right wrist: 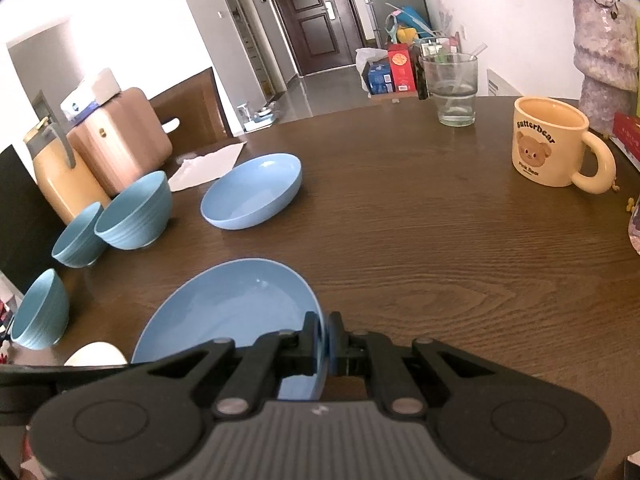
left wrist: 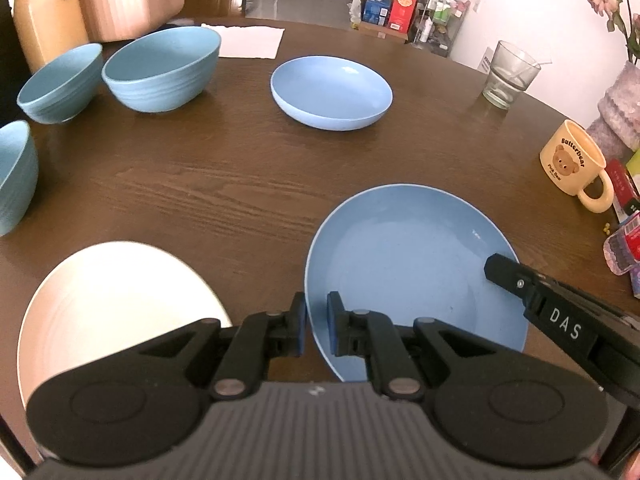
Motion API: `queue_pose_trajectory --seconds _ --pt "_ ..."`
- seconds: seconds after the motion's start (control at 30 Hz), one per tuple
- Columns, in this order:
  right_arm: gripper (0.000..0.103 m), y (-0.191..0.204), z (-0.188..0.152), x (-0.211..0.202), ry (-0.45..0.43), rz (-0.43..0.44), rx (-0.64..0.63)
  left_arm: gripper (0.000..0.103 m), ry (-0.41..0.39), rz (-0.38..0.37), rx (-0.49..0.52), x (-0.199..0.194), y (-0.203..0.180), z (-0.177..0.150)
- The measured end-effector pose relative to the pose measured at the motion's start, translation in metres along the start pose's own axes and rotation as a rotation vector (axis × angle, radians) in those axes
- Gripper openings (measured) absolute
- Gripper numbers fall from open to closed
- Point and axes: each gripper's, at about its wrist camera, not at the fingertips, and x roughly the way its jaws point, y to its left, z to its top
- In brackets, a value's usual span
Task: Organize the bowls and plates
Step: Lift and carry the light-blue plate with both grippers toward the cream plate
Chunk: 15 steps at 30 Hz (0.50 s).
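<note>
Altogether 3 bowls [left wrist: 162, 68], 3 plates [left wrist: 412, 276].

My right tongs [left wrist: 496, 268] carry the letters "DAS"; the yellow mug [right wrist: 548, 146] reads "Butterbear" above a bear, "Pink Bear" below.

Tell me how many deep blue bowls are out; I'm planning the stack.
3, all at the table's left: a large bowl farthest back, a smaller bowl beside it, and a third bowl nearer, cut off by the frame. Others may sit outside view.
</note>
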Motion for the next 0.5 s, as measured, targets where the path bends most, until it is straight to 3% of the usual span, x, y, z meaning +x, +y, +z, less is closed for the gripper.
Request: queue_pose_trajectory --seconds 0.5 --pt "0.005 0.028 -0.011 -0.025 -0.014 0.024 -0.049 0.011 -0.022 0.001 -0.047 -0.031 0.024 -0.021"
